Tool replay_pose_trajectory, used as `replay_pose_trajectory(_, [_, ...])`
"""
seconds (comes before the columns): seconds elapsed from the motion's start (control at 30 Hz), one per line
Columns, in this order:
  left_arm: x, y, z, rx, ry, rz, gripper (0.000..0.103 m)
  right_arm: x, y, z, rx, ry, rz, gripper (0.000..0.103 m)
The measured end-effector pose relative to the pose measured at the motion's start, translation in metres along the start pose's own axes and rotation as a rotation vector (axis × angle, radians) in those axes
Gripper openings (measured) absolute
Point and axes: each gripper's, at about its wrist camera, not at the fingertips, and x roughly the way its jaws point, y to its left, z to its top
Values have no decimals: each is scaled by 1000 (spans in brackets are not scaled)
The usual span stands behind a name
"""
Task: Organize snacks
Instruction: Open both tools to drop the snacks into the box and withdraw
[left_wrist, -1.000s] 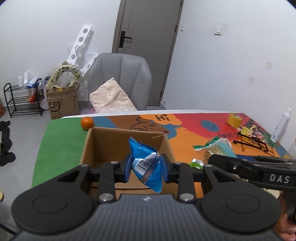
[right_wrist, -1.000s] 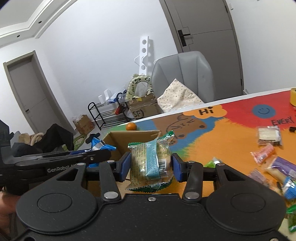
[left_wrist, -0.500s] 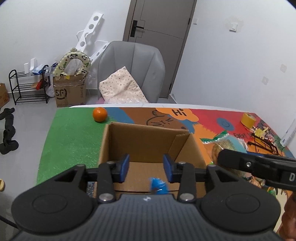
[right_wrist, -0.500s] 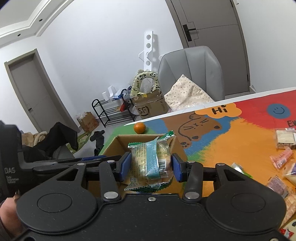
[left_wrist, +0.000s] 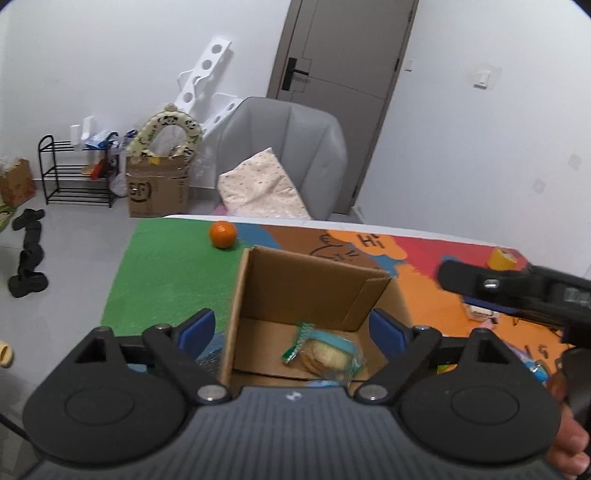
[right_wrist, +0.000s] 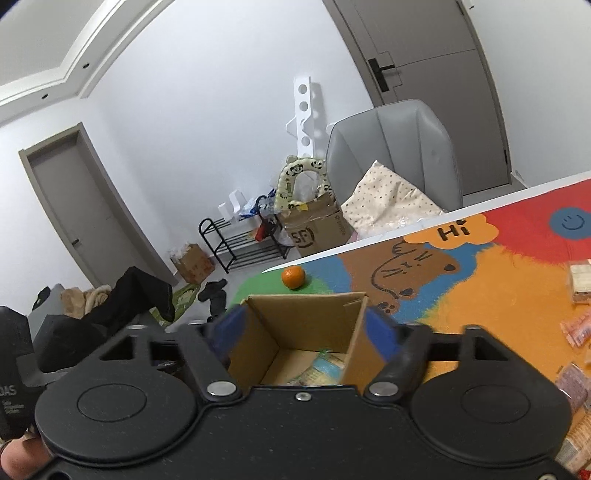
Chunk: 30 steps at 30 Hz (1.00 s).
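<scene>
Brown cardboard box (left_wrist: 314, 284), top open, sits on the colourful cartoon mat (left_wrist: 166, 266) covering the table; both grippers hang over its near side. L gripper (left_wrist: 291, 328): jaws spread wide & opening, blue pads (left_wrist: 195, 326) out past the box walls, nothing between them except the box interior below. R gripper (right_wrist: 301, 328): jaws also wide apart & opening, pads blurred, no pkt in them.

Green-teal cracker pkt (left_wrist: 325, 352) lies loose on the box floor, toward the near right corner, touching no pad. In the R wrist view the same pkt shows only partly, behind the box's near wall. A sliver of something blue shows at the box's near edge in the L view, too small to tell what.

Orange (left_wrist: 222, 234) rests on the green patch of mat, beyond the box's far left corner, well apart from it. More wrapped snacks (right_wrist: 578, 326) scattered on the mat off to the right, blurry. Yellow tape roll (left_wrist: 499, 257) near the far right of the table.

Behind the table: grey chair (left_wrist: 288, 147) w/ a spotted cushion (left_wrist: 264, 188), another cardboard box on the floor, black wire rack (left_wrist: 74, 177).
</scene>
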Motion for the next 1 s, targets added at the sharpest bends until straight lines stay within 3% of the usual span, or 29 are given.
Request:
replay_pose_trajectory(0.17, [-5,-4,-3,-22,-9,-17,93,-14,-14,-7,-11,-6,-77,94])
replay_pose_trajectory(0.33, [-9,-18,-6,-5,-19,-39,95,-31,-30,-14,17,7,-88,103])
replay_pose_trajectory(0.7, [-23,-49,-19,17,-36,-144,97,-61,-58,-32,61,57,-130,103])
replay_pose_trajectory(1.0, [-24,-78,-26,41,-12,-180,99,-82,-76,-40,65,63,-160,103])
